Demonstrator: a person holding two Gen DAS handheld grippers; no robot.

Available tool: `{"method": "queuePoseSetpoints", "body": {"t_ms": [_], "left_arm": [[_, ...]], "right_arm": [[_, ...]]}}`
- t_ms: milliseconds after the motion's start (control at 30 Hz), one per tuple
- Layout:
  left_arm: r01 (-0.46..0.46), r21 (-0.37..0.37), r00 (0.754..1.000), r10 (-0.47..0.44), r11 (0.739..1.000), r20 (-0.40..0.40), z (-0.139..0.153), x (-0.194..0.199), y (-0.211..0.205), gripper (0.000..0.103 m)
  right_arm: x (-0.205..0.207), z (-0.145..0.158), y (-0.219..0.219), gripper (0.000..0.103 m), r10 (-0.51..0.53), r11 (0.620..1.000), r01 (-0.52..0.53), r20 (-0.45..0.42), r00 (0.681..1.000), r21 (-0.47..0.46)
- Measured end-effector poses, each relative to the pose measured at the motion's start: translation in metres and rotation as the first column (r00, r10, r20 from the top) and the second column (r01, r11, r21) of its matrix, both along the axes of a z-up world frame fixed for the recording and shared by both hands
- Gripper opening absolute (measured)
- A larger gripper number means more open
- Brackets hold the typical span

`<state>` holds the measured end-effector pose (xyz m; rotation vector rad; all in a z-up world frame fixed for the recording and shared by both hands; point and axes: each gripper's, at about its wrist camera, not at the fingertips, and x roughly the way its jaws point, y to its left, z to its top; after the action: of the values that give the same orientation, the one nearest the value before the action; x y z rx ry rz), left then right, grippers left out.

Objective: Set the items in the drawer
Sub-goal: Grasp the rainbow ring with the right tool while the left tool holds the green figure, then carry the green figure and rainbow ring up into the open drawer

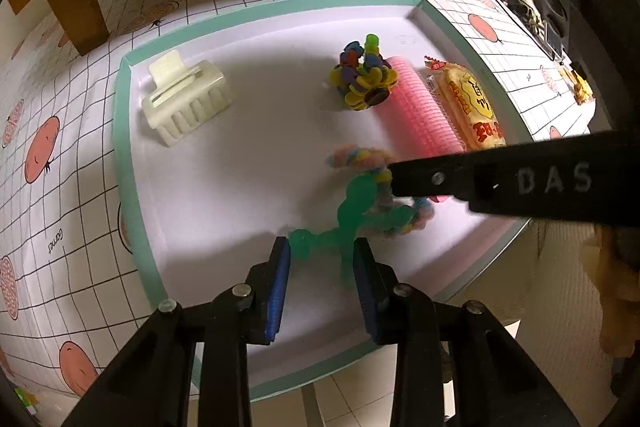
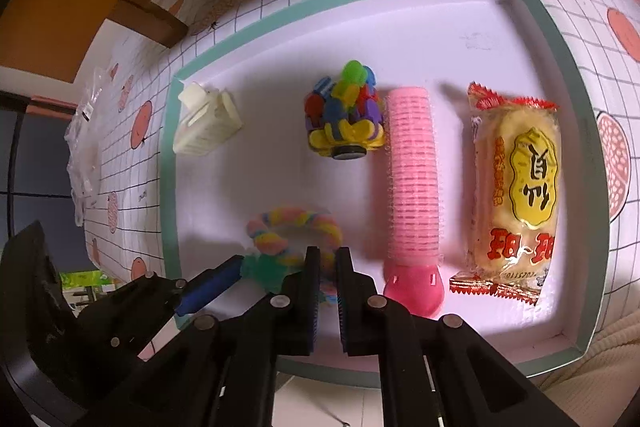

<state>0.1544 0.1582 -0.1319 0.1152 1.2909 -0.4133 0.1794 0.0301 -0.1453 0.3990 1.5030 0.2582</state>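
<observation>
Most of the job looks done, as I judge it: the drawer (image 2: 560, 39), a shallow white tray with a teal rim, already holds five things, and the last of them lies right at my fingers.

In my right wrist view, a cream hair clip (image 2: 206, 125) sits at the left of the frame near the drawer's corner. A clump of bright plastic flower pieces (image 2: 346, 115) sits in the middle, just beside a pink ribbed hair roller (image 2: 412, 183). A yellow snack packet (image 2: 512, 195) with red zigzag ends lies at the right, close to the roller.

The pastel braided hair tie (image 2: 294, 233) lies at lower centre on the drawer floor, tangled with a translucent green toy (image 1: 352, 211). It looks soft and fuzzy, twisted in pink, yellow and blue. It is blurred in my left wrist view.

My right gripper (image 2: 328, 259) has its fingers drawn to a narrow gap with the tie's near edge between them, so I take it as pinching the tie. My left gripper (image 1: 322, 251) stands open, its blue pads either side of the green toy's stem without clearly pressing it.

What seems left is letting go and drawing both grippers out. I see no further items waiting outside the drawer.
</observation>
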Motion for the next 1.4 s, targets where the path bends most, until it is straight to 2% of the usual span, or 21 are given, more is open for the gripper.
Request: {"method": "queuePoseSetpoints", "body": {"t_ms": [167, 333, 467, 567, 700, 800, 933, 1067, 1133, 1200, 1267, 1400], "left_arm": [[-0.044, 0.001, 0.999, 0.044, 0.999, -0.005, 0.004, -0.002, 0.024, 0.033], [-0.095, -0.029, 0.995, 0.095, 0.995, -0.001, 0.012, -0.001, 0.046, 0.033], [-0.111, -0.054, 0.993, 0.113, 0.992, 0.043, 0.035, -0.001, 0.056, 0.033], [-0.116, -0.080, 0.988, 0.123, 0.990, 0.092, 0.063, 0.002, 0.060, 0.033], [-0.109, -0.135, 0.970, 0.135, 0.985, 0.204, 0.121, 0.007, 0.064, 0.033], [-0.090, -0.200, 0.941, 0.149, 0.976, 0.303, 0.175, 0.011, 0.068, 0.033], [-0.053, -0.223, 0.891, 0.147, 0.973, 0.429, 0.239, 0.024, 0.073, 0.033], [-0.043, -0.242, 0.857, 0.161, 0.969, 0.489, 0.283, 0.048, 0.080, 0.033], [-0.053, -0.248, 0.851, 0.174, 0.967, 0.496, 0.295, 0.068, 0.081, 0.033], [-0.067, -0.256, 0.855, 0.188, 0.964, 0.484, 0.297, 0.087, 0.081, 0.033], [-0.097, -0.262, 0.861, 0.213, 0.960, 0.462, 0.294, 0.104, 0.084, 0.033], [-0.147, -0.257, 0.875, 0.247, 0.955, 0.416, 0.282, 0.127, 0.088, 0.033]], "right_arm": [[0.001, 0.005, -0.007, 0.008, -0.015, 0.999, 0.015, 0.021, 1.000, -0.029], [0.000, 0.007, -0.019, 0.008, -0.043, 0.999, 0.043, 0.021, 0.999, -0.012], [0.000, 0.018, -0.024, 0.008, -0.053, 0.999, 0.052, 0.045, 0.998, 0.008], [-0.002, 0.032, -0.030, 0.008, -0.058, 0.998, 0.056, 0.071, 0.996, 0.028], [-0.001, 0.069, -0.033, 0.008, -0.061, 0.997, 0.053, 0.148, 0.987, 0.058], [0.005, 0.117, -0.036, 0.008, -0.054, 0.997, 0.036, 0.252, 0.966, 0.074], [0.014, 0.193, -0.044, 0.008, -0.066, 0.995, 0.027, 0.406, 0.911, 0.099], [0.032, 0.256, -0.047, 0.008, -0.061, 0.996, 0.018, 0.515, 0.855, 0.087], [0.045, 0.280, -0.048, 0.008, -0.049, 0.998, 0.020, 0.551, 0.833, 0.058], [0.061, 0.294, -0.047, 0.008, -0.034, 0.999, 0.031, 0.571, 0.820, 0.016], [0.079, 0.301, -0.043, 0.008, -0.030, 0.999, 0.043, 0.567, 0.823, -0.010], [0.106, 0.293, -0.042, 0.008, -0.027, 0.995, 0.074, 0.536, 0.844, -0.066]]}}
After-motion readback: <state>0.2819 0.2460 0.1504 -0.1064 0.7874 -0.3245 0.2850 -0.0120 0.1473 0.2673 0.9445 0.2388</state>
